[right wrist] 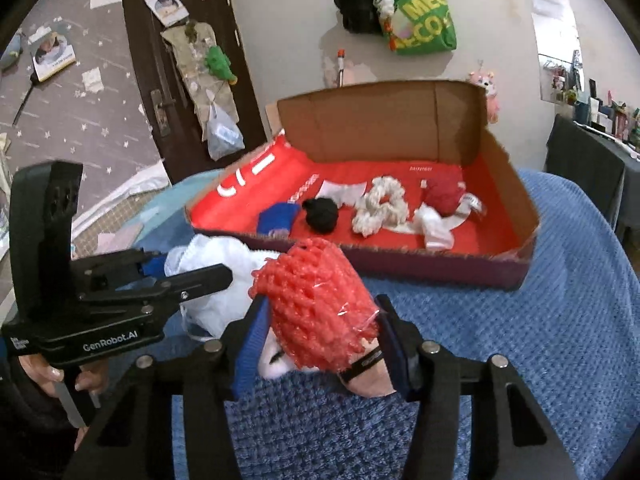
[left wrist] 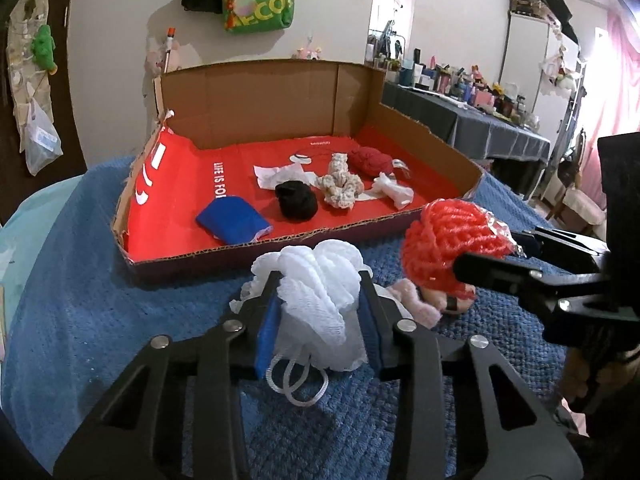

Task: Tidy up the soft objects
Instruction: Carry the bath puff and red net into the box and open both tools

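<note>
We are holding a white mesh pouf (left wrist: 316,300) in the left hand-held gripper (left wrist: 318,294), its blue pads (left wrist: 267,328) pressing in on either side and the pouf's cord loop hanging down over the blue knitted blanket (left wrist: 80,300). The right hand-held gripper (right wrist: 324,320) is gripping a red mesh pouf (right wrist: 316,304) in the same way, with crinkled clear wrap clinging to its right side. Both poufs are sitting just in front of the near wall of the cardboard box (left wrist: 280,92), outside it.

The left wrist view is showing us the right hand-held gripper from the side, carrying the red pouf (left wrist: 448,240) just above the blanket, and a pale pink soft thing (left wrist: 416,300) lying beneath it, between the two poufs. The right wrist view is giving us only a white and pinkish patch with a black band under the red pouf; we cannot tell whether that is the same item. That view is also showing the left hand-held gripper (right wrist: 192,276) with the person's fingers under its handle, and the white pouf (right wrist: 216,264) behind its tip.

Inside the box, on the red lining, a blue cloth (left wrist: 232,220), a black bundle (left wrist: 296,200), a cream scrunchie (left wrist: 340,184), a dark red knitted piece (left wrist: 372,162) and white crumpled pieces (left wrist: 392,192) are lying in a loose row. The right view is hiding most of the blue cloth (right wrist: 278,216) behind the box's near wall (right wrist: 440,268).
</note>
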Demonstrator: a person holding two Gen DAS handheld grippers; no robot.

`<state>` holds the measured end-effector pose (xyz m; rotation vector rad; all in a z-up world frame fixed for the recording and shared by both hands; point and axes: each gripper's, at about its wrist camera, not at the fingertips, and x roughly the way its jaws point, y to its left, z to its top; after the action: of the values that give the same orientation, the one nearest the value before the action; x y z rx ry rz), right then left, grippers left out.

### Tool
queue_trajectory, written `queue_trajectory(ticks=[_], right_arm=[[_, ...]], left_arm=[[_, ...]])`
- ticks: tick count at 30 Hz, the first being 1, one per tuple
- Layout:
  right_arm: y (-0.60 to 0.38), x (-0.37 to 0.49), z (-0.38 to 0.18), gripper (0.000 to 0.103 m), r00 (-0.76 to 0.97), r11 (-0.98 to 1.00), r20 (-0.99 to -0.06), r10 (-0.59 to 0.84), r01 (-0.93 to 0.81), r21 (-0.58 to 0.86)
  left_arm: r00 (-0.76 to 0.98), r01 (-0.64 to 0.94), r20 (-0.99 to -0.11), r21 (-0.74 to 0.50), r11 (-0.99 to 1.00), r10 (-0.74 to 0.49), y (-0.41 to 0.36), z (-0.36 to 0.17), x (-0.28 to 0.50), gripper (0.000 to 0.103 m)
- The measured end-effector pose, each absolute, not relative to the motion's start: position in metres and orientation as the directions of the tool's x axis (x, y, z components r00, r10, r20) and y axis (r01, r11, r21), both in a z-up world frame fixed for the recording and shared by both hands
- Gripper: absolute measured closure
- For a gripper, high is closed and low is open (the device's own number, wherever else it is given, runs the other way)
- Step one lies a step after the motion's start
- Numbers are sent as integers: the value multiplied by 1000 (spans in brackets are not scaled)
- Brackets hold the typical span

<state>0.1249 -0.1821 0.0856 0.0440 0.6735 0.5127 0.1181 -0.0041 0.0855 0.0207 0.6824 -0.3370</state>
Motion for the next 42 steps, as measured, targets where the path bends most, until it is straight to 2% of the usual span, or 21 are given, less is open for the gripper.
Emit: queue_trajectory(ticks=[6, 19, 26, 31, 34, 42], right_arm=[[-191, 123, 94, 48, 682, 882, -567, 462, -419, 215], [-197, 118, 96, 48, 694, 889, -561, 451, -402, 218], [-199, 119, 107, 48, 698, 880, -539, 471, -412, 235], [-194, 140, 133, 47, 710, 876, -517, 479, -421, 234], [-184, 172, 150, 47, 713, 887, -534, 455, -411, 208], [-163, 293, 156, 47, 642, 912, -653, 401, -347, 219]], left_arm=[[734, 318, -607, -90, 944, -305, -3, 93, 112, 75], [757, 324, -575, -84, 942, -311, 1, 106, 104, 76], [787, 321, -532, -79, 944, -312, 9, 129, 109, 76], [814, 309, -504, -46, 950, -289, 16, 156, 148, 76], [818, 313, -500, -26, 949, -284, 18, 168, 185, 76], [767, 282, -599, -4, 959, -228, 15, 154, 299, 76]])
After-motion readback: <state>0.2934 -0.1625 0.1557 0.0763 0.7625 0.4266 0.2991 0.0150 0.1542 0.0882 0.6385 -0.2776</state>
